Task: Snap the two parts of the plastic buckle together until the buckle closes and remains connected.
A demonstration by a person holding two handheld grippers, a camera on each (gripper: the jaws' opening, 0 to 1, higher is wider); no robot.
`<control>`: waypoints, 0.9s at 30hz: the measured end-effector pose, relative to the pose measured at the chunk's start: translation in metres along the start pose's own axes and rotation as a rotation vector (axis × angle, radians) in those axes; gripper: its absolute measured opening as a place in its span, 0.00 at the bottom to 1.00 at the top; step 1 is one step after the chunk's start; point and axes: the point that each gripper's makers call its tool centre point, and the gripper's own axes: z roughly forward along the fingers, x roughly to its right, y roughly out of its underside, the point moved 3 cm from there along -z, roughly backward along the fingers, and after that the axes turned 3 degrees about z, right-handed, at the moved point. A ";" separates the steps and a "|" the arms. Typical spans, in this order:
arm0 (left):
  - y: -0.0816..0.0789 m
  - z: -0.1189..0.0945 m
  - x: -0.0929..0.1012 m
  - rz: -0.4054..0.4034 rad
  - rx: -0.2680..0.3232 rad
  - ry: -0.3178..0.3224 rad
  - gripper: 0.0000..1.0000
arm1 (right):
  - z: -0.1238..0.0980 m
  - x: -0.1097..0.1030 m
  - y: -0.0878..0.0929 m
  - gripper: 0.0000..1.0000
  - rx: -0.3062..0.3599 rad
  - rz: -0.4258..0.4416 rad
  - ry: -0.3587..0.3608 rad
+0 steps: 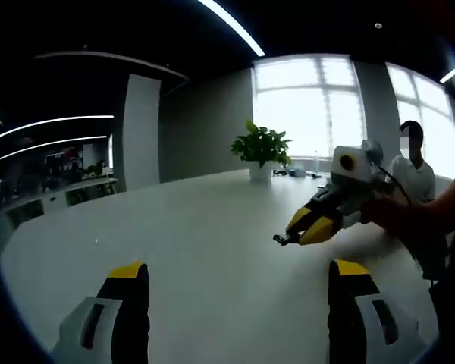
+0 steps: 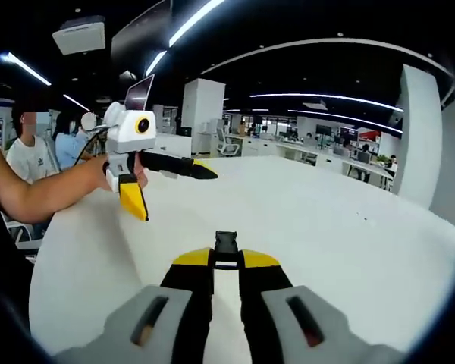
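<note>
A small black buckle part (image 2: 226, 247) is pinched between the yellow-tipped jaws of my right gripper (image 2: 226, 262), which is shut on it above the white table (image 2: 334, 227). In the left gripper view the same right gripper (image 1: 299, 230) comes in from the right, a hand behind it, with the black buckle part (image 1: 282, 240) poking out of its tips. My left gripper (image 1: 237, 269) is spread wide open over the table (image 1: 197, 227) with nothing between its jaws. In the right gripper view that left gripper (image 2: 176, 196) hangs open in the air at the left, held by a bare arm.
A potted plant (image 1: 262, 148) stands at the table's far edge in front of bright windows. One person (image 1: 413, 163) in a white shirt sits at the right of the table. More people (image 2: 30, 152) sit at its left side, with office desks behind.
</note>
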 end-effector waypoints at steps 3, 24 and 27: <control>0.001 0.000 -0.001 -0.003 -0.005 -0.004 1.00 | 0.002 0.006 0.000 0.10 -0.006 0.009 0.023; 0.006 0.002 0.004 -0.018 -0.022 -0.001 1.00 | 0.027 0.025 0.009 0.10 -0.051 0.038 0.122; 0.007 0.002 0.006 -0.013 -0.023 0.001 1.00 | 0.032 0.028 0.008 0.10 -0.054 0.041 0.128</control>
